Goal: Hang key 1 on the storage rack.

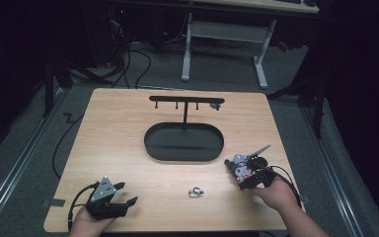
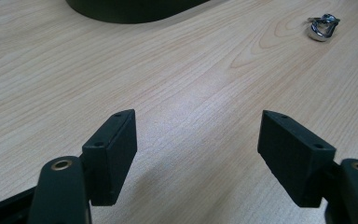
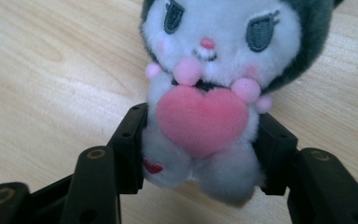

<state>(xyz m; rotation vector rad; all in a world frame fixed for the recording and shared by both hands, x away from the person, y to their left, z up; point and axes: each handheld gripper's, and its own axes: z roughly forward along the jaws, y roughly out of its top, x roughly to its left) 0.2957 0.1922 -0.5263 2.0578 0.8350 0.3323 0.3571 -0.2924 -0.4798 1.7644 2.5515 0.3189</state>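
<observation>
Plush toy [image 3: 214, 88], white-faced with a dark grey hood and a pink heart on its chest, sits on the wooden table [image 1: 128, 128] at the lower right of the high view, where it shows as a small grey and pink bundle [image 1: 240, 168] just off the right end of the black oval tray [image 1: 153, 143]. From the right gripper view, the right gripper [image 3: 200, 149] has its two black jaws on either side of the toy's lower body, the pads pressing into the fur at both flanks below the heart, so the toy is gripped around its middle, face turned toward the camera. In the high view that gripper [image 1: 249, 178] lies low over the table with the person's hand behind it near the bottom right edge. Over at the lower left of the high view, the left gripper [image 1: 123, 193] rests near the table's front edge in the other hand; in its own view its jaws stand wide apart [image 2: 198, 154] with only bare wood between them. A small metal ring [image 1: 196, 192] lies on the table between the two grippers, near the lower middle of the high view, and appears at the upper right of the left gripper view [image 2: 322, 27]. Behind the tray stands a black T-shaped rack [image 1: 185, 100] with short pegs hanging from its bar.
</observation>
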